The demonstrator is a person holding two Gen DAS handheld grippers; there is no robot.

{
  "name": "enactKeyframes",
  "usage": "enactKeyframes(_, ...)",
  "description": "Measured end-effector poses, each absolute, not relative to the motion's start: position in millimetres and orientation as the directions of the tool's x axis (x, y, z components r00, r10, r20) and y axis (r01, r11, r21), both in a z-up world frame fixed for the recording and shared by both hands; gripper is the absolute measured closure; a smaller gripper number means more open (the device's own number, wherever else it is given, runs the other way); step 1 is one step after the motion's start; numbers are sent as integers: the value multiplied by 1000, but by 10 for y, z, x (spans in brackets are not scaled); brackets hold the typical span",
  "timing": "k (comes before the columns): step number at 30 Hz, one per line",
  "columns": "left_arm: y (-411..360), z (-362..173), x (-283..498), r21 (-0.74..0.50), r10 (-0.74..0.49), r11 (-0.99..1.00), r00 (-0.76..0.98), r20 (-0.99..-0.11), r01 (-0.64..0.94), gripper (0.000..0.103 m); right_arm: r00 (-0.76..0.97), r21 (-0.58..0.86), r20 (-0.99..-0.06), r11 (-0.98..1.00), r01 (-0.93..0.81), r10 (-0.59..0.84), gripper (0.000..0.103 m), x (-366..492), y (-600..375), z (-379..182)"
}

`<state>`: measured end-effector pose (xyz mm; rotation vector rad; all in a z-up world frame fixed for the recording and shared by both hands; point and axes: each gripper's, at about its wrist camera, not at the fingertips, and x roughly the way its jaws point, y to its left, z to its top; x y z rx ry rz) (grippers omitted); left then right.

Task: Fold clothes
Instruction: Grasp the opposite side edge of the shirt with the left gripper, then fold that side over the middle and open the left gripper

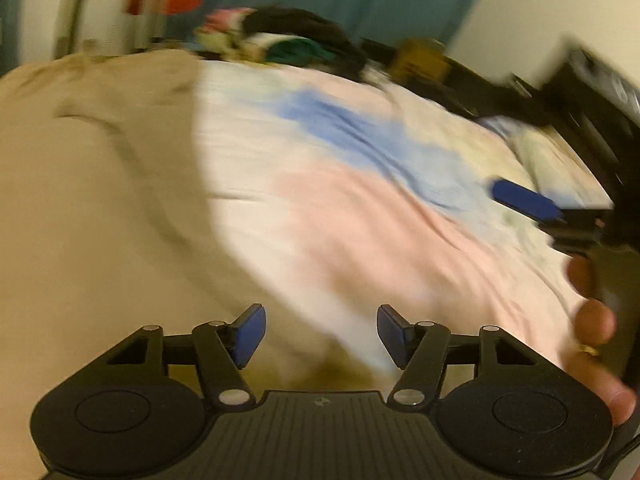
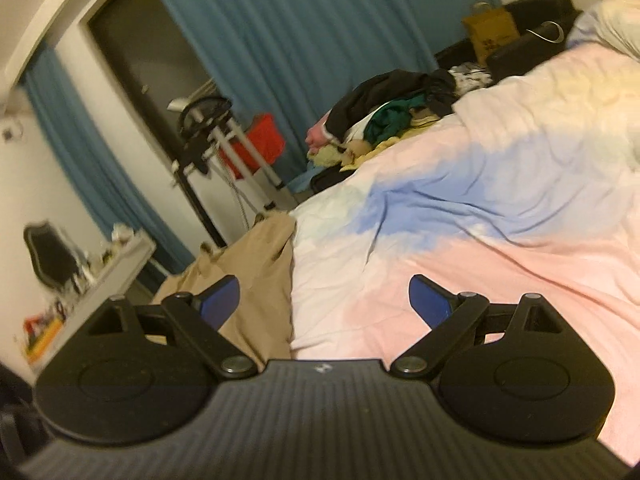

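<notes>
A tan garment (image 1: 100,200) lies spread on the left part of a bed with a pink, blue and white cover (image 1: 360,208). My left gripper (image 1: 320,334) is open and empty, just above the garment's right edge. The left wrist view is blurred by motion. My right gripper (image 1: 528,200) shows at the right of that view, over the cover. In the right wrist view the right gripper (image 2: 324,300) is open and empty, above the edge where the tan garment (image 2: 248,256) meets the cover (image 2: 480,220).
A pile of mixed clothes (image 2: 396,116) sits at the far end of the bed. Blue curtains (image 2: 300,40), a metal stand with a red item (image 2: 260,144), a yellow box (image 2: 492,32) and a white shelf (image 2: 108,272) stand around the bed.
</notes>
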<state>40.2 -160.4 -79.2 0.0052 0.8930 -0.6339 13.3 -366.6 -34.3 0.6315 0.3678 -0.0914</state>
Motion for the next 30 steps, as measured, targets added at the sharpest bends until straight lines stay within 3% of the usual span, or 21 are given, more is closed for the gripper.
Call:
enactKeyframes(5, -2113, -1176, 308, -159, -453, 795, 397, -799, 586, 43, 932, 604, -362, 761, 236, -3, 10, 103, -3843, -464)
enactKeyframes(7, -2110, -1302, 319, -144, -430, 801, 391, -814, 582, 53, 927, 613, -374, 749, 252, -6, 10, 112, -3881, -515)
enactKeyframes(8, -2082, -1324, 321, -133, -425, 803, 401, -812, 581, 63, 925, 617, -380, 743, 260, -7, 10, 117, -3899, -540)
enactKeyframes(9, -2047, -1336, 324, -130, -423, 805, 407, -809, 579, 82, 923, 624, -385, 735, 265, -6, 10, 129, -3913, -565)
enactKeyframes(10, -1997, -1322, 330, -143, -430, 807, 404, -807, 572, 87, 922, 630, -387, 729, 268, -5, 10, 131, -3916, -582)
enactKeyframes(13, -1813, -1217, 351, -212, -472, 808, 390, -791, 549, 89, 924, 631, -383, 729, 264, -3, 10, 134, -3900, -581)
enactKeyframes(19, -1009, -558, 333, -417, -628, 757, 384, -676, 503, 90, 929, 587, -369, 769, 254, -26, 10, 105, -3800, -501)
enactKeyframes(23, -313, -261, 266, -498, -651, 757, 424, -629, 423, 90, 924, 556, -382, 797, 235, -6, 10, 161, -3671, -460)
enactKeyframes(30, 603, -558, 223, -559, -589, 803, 423, -689, 206, 91, 909, 452, -415, 877, 160, 48, 10, 245, -3251, -385)
